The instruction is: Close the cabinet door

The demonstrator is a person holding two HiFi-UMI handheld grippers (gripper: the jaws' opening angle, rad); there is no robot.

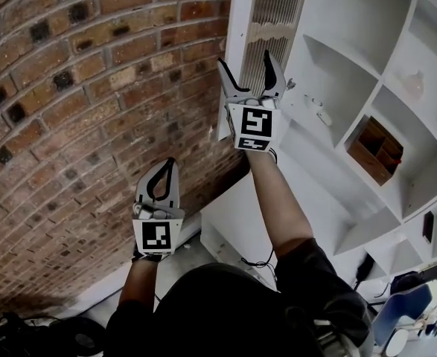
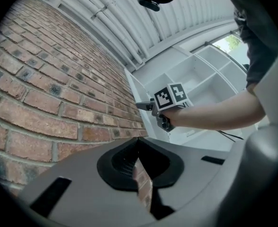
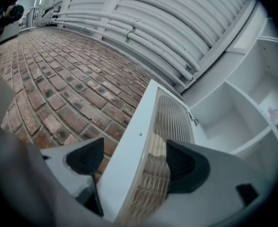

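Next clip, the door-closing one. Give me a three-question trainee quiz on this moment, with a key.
1. True or false: the left gripper is clamped on the cabinet door.
2. What stands between the open jaws of the right gripper? A) a shelf board B) the cabinet door's edge C) nothing
3. Fill in: the left gripper's jaws are ___, with nothing in them.

Key: 1 false; 2 B; 3 shut
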